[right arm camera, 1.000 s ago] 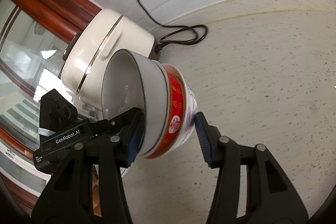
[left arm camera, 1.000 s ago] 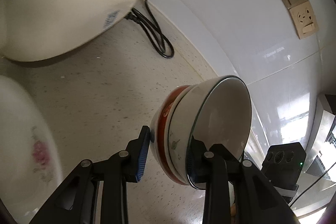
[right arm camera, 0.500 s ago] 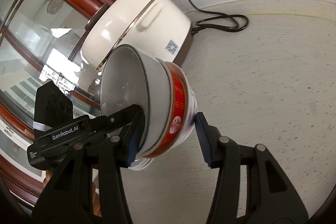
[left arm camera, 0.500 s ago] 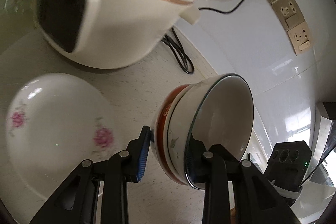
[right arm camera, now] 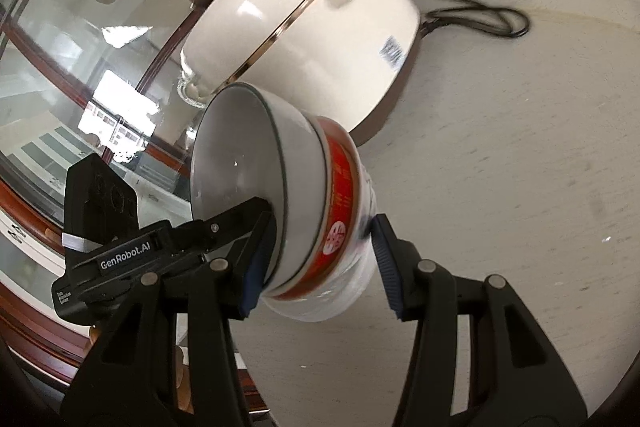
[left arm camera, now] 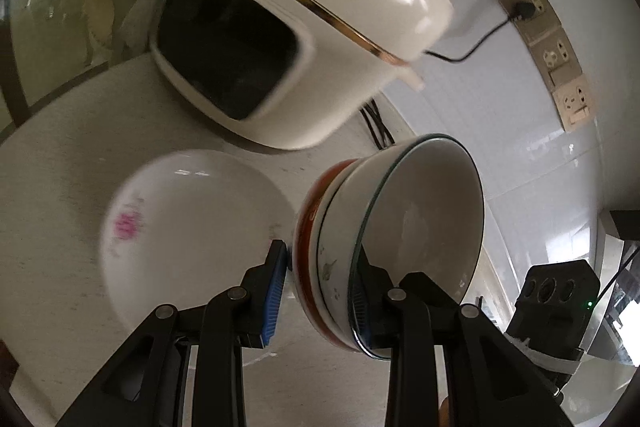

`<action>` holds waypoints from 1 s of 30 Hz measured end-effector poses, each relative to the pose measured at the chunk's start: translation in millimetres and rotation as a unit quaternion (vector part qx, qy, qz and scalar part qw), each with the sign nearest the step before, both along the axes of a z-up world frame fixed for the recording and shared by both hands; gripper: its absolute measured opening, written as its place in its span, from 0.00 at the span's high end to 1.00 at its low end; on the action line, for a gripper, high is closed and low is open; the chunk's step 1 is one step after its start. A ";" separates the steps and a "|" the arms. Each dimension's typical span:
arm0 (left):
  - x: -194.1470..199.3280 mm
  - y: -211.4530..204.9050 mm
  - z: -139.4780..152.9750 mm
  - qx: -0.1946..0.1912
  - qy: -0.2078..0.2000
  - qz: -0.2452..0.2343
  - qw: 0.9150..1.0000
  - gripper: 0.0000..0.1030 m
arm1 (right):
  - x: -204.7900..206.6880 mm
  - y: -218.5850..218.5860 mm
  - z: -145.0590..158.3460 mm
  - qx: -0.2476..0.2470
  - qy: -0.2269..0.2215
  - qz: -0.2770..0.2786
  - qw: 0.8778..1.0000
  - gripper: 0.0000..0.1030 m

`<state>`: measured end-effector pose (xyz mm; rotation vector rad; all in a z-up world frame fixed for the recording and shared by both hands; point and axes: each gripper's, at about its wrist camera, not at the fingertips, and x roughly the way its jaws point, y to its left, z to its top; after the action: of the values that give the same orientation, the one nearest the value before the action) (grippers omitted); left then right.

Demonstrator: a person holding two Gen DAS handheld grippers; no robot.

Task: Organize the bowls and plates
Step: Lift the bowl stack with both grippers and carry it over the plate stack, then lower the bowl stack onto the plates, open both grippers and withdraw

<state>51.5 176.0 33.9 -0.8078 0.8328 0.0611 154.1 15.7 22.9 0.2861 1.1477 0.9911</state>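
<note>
A stack of nested bowls (left arm camera: 400, 227), white with a green rim on the inside and red-banded on the outside, hangs tipped on its side above the counter. My left gripper (left arm camera: 320, 291) is shut on it, one finger inside the top bowl, the blue pad (left arm camera: 274, 291) against the red bowl's wall. In the right wrist view the same bowl stack (right arm camera: 312, 203) is clamped by my right gripper (right arm camera: 322, 263), one finger inside the rim, the other pad at the base. A white plate (left arm camera: 180, 227) with pink flowers lies on the counter, left of and below the bowls.
A cream rice cooker (left arm camera: 300, 39) (right arm camera: 304, 27) stands just behind the bowls, its black cable (right arm camera: 472, 15) looped on the speckled counter (right arm camera: 520, 187) and plugged into wall sockets (left arm camera: 532, 11). A glass door in a red-brown wooden frame (right arm camera: 48, 235) lies at the left.
Both grippers have carried the bowl stack across the counter toward the rice cooker's front. The cooker's dark panel and the whole flowered plate have come into view. The grips are unchanged.
</note>
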 end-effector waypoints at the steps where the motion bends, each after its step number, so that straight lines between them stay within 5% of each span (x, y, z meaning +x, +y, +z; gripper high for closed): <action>1: -3.6 3.4 0.6 0.001 0.001 0.003 1.000 0.69 | -2.2 7.1 -2.3 -0.002 0.003 0.002 1.000 0.48; 19: -16.8 47.9 -18.2 0.007 0.025 0.013 1.000 0.68 | -10.7 41.8 -23.1 -0.020 0.033 0.001 0.999 0.46; 25: -23.6 51.8 -18.3 0.008 0.004 0.010 1.000 0.44 | -24.0 28.7 6.1 -0.053 -0.067 -0.031 0.996 0.32; 30: -50.3 47.2 -0.2 0.050 -0.047 0.031 0.997 0.41 | -50.6 13.6 24.5 -0.050 -0.152 -0.050 0.986 0.32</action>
<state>1.2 223.3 33.7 -0.7372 0.7106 0.1172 103.5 29.3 47.4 0.1059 0.8927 0.8513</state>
